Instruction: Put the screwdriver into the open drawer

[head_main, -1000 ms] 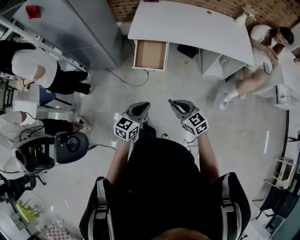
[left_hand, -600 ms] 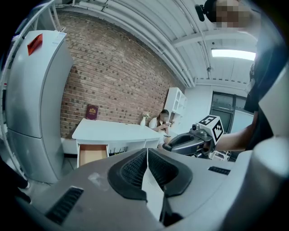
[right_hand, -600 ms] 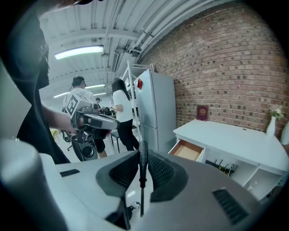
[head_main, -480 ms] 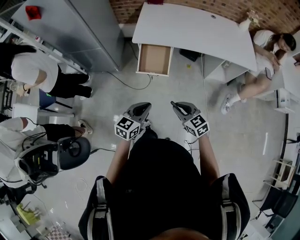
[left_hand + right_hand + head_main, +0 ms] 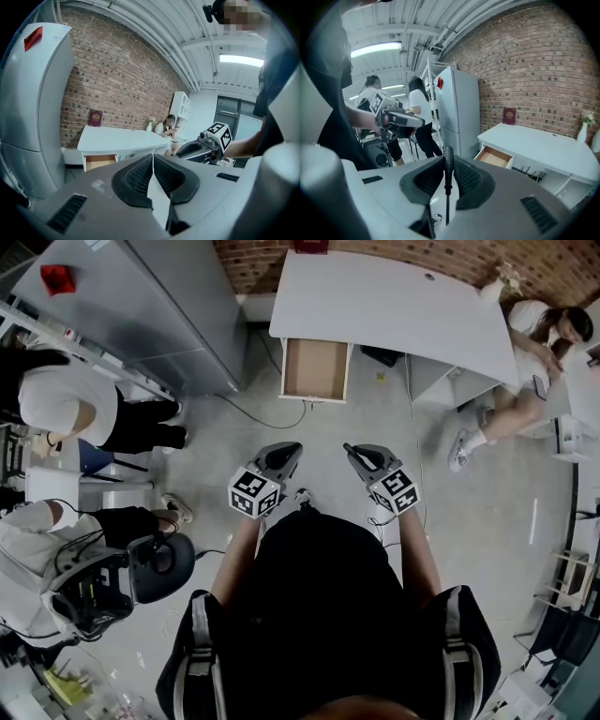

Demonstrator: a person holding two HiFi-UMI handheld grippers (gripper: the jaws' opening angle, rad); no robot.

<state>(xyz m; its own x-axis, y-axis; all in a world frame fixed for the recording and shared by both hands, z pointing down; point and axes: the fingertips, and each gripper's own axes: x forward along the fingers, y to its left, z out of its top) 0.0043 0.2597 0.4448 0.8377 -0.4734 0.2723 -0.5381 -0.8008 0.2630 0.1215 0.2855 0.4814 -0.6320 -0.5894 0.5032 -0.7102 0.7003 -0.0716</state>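
Observation:
The screwdriver (image 5: 447, 165) has a black handle and a thin shaft, and it stands upright between the pads of my right gripper (image 5: 448, 161), which is shut on it. In the head view the right gripper (image 5: 354, 452) and left gripper (image 5: 286, 452) are held side by side at waist height over the floor. My left gripper (image 5: 153, 160) is shut with nothing between its pads. Ahead stands the white desk (image 5: 394, 306) with its wooden drawer (image 5: 316, 369) pulled open; the drawer (image 5: 494, 157) looks bare inside and also shows in the left gripper view (image 5: 100, 161).
A grey fridge (image 5: 178, 306) stands left of the desk, with a cable (image 5: 253, 411) on the floor beside it. Two people (image 5: 66, 395) and an office chair (image 5: 155, 563) are at the left. Another person (image 5: 525, 348) sits at the desk's right end.
The desk and its open drawer have slid lower and closer in the head view as I moved towards them. Both grippers keep their pose and their hold.

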